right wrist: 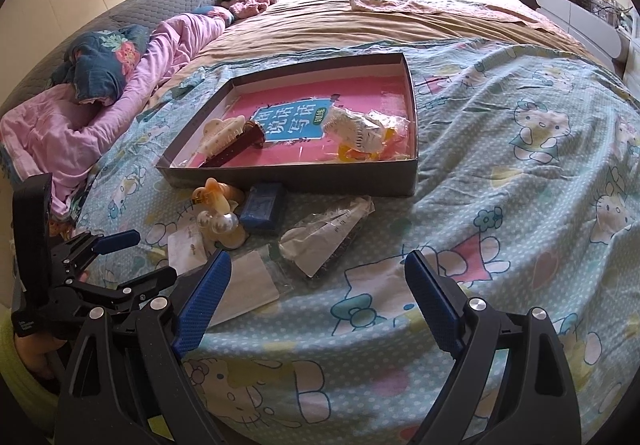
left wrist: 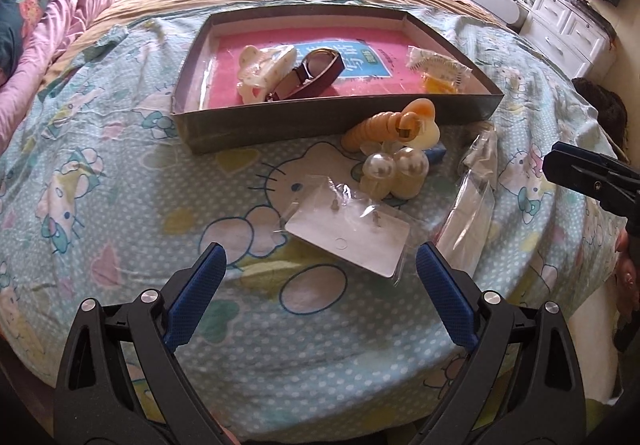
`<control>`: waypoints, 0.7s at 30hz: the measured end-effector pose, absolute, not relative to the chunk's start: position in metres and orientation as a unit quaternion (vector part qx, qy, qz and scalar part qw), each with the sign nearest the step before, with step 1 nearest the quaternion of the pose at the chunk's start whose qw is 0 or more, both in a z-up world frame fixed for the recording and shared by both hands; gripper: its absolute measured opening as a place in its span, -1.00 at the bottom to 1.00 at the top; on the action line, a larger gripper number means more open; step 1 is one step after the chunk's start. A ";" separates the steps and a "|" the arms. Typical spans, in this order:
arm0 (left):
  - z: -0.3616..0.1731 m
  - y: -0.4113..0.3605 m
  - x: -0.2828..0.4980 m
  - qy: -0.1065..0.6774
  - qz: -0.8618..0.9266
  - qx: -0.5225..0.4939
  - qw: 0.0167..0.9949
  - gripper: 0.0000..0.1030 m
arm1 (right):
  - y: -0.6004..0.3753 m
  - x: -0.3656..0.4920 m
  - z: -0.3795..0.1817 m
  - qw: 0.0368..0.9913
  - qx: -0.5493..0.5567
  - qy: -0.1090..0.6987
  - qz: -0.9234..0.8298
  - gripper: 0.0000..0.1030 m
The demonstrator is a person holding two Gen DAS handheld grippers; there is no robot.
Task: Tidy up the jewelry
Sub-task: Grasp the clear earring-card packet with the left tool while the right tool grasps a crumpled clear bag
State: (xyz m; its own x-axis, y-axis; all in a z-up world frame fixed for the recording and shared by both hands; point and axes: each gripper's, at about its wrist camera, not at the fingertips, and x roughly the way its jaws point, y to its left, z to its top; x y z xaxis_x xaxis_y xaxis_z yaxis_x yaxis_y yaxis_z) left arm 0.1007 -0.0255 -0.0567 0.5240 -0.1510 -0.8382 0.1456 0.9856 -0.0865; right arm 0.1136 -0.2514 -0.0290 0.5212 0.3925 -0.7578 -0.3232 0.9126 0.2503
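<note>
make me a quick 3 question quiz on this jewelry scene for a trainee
1. True or false: the watch lies inside the tray.
2. Which lies nearest the left tongs? A) earring card B) hair claw C) blue box
3. Fill in: both the left tongs and the right tongs are ____ and hold nothing.

Key: 1 true; 2 A; 3 open

One tray (left wrist: 304, 125), three hair clips (left wrist: 262, 71), three plastic bags (left wrist: 348, 229).
</note>
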 end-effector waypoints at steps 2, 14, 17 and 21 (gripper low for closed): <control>-0.059 -0.028 0.106 0.484 -0.086 -0.002 0.871 0.73 | -0.252 0.117 -0.032 0.870 0.041 0.448 0.203 0.70; -0.070 -0.034 0.125 0.486 -0.091 0.002 0.869 0.73 | -0.252 0.148 -0.059 0.836 0.108 0.495 0.212 0.40; -0.072 -0.034 0.128 0.487 -0.091 0.002 0.869 0.73 | -0.251 0.157 -0.067 0.825 0.126 0.509 0.212 0.21; -0.073 -0.036 0.128 0.485 -0.088 0.009 0.870 0.73 | -0.249 0.166 -0.072 0.816 0.147 0.517 0.212 0.06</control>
